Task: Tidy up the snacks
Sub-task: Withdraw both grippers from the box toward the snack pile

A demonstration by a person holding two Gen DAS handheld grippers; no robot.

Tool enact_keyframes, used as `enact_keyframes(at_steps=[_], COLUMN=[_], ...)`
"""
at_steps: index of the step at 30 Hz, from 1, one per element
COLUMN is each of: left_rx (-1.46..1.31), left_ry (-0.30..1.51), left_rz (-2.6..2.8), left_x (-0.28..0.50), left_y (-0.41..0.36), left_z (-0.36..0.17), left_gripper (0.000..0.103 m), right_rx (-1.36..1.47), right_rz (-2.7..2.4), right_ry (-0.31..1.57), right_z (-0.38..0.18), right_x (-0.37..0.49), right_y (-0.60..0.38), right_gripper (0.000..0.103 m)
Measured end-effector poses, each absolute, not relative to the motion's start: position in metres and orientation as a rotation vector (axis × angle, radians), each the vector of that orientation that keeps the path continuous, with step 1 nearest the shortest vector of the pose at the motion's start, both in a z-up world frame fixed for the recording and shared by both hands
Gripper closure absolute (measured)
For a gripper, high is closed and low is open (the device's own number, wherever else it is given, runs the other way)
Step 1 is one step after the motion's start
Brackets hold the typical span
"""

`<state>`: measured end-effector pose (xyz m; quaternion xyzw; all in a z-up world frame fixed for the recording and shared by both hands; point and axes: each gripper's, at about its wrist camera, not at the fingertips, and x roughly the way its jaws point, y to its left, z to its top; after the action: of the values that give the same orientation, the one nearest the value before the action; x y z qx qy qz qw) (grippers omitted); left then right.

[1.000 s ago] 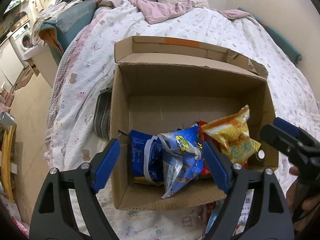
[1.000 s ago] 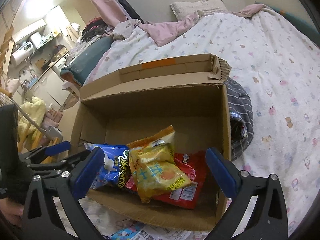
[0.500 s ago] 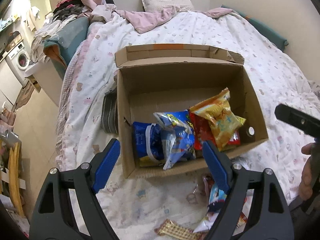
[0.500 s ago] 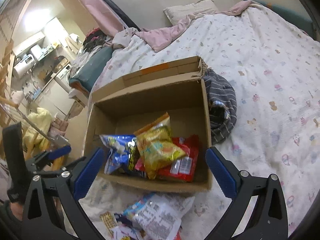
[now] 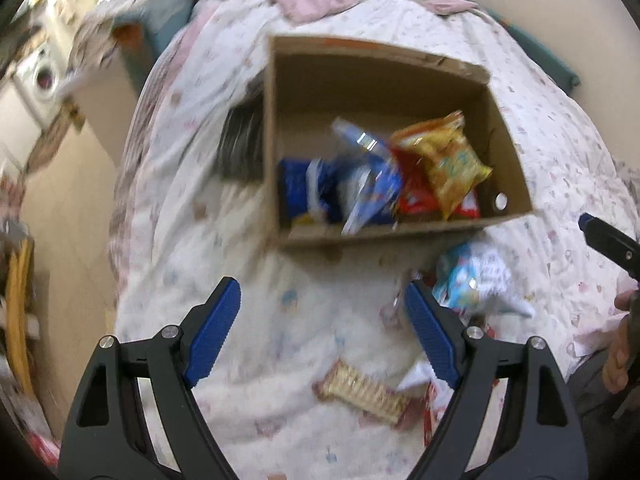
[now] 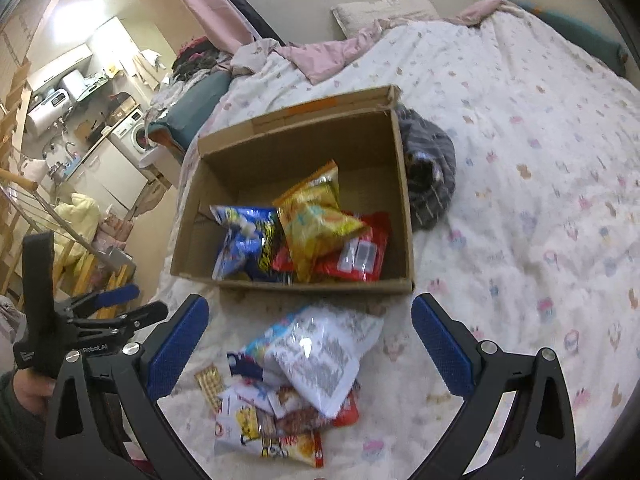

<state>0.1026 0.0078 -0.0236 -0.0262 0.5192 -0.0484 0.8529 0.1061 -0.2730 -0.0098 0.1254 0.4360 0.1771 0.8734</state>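
Observation:
An open cardboard box stands on the bed. It holds a yellow bag, a red bag and blue bags. A pile of loose snacks lies in front of the box: a white and blue bag, a wafer pack and several small packets. My left gripper is open and empty above the bedding, near the wafer pack. My right gripper is open and empty above the pile.
A dark striped garment lies against the box's right side. The patterned bedspread stretches to the right. A pink blanket and pillow lie at the head. The bed's left edge drops to the floor, with a washing machine beyond.
Both grippers have pulled back and up from the box. The box now looks smaller and the snack pile in front of it has come into view. Both stay open.

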Motion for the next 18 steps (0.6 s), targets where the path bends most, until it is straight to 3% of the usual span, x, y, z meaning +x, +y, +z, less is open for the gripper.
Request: enact_keyframes(at_steps=[11, 18], left_rx=[-0.166, -0.354], left_ry=[1.38, 1.422], left_rz=[-0.032, -0.065], left_x=[0.073, 0.071], left_y=[0.036, 0.021], left_z=[-0.092, -0.109], left_gripper=[0.021, 0.024], right_rx=[0.271, 0.288], right_rz=[0.32, 0.314], right_ry=[0.94, 0.944], right_z=[-0.023, -0.023], right_x=[0.094, 0.094], right_y=[-0.284, -0.288], right_gripper=[0.0, 0.0])
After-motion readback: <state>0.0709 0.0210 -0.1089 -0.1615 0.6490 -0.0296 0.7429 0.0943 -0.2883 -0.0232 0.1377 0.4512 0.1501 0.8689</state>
